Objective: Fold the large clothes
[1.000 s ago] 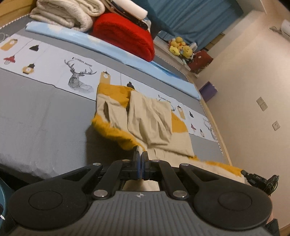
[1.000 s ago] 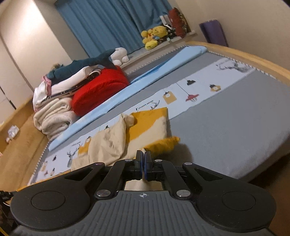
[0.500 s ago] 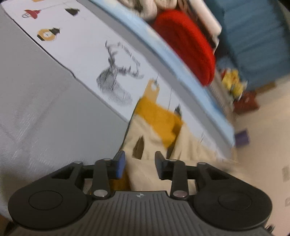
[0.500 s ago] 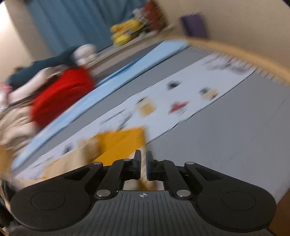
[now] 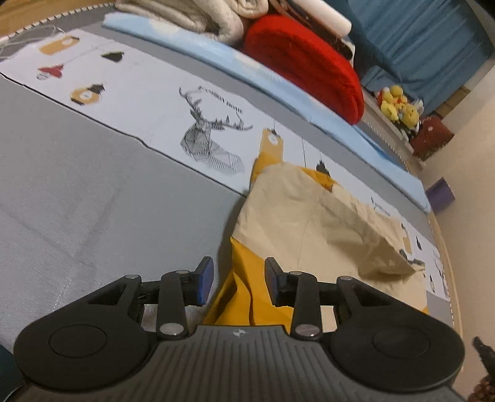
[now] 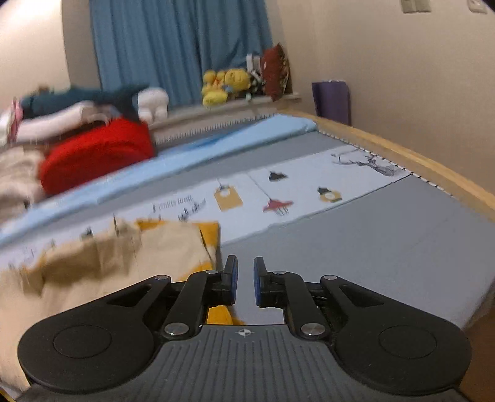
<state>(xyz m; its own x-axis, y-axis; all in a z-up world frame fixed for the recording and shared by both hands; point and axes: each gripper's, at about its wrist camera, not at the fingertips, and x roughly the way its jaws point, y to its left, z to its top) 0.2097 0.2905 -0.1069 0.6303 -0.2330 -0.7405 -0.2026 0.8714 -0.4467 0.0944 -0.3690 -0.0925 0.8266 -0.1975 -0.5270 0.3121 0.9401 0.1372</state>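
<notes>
A beige and mustard-yellow garment (image 5: 294,210) lies partly folded on the grey bed cover (image 5: 92,191), beige side up with yellow edges showing. My left gripper (image 5: 238,280) hangs low over its near yellow edge. It is open, and the yellow cloth lies under the gap without touching the pads. In the right wrist view the garment (image 6: 161,244) lies to the left, blurred. My right gripper (image 6: 245,278) is just past the garment's right edge over the grey cover. Its jaws stand a narrow gap apart with nothing between them.
A red blanket (image 5: 303,62), cream folded blankets (image 5: 201,15) and a light blue strip (image 5: 216,58) line the far side of the bed. Plush toys (image 6: 222,83) sit on the sill under blue curtains. A wooden bed rail (image 6: 402,157) and a purple box (image 6: 331,99) are on the right.
Both grippers were shut on the garment's near edge a second ago; both have let it go and opened. Both hands dropped closer to the bed, and the garment lies flatter.
</notes>
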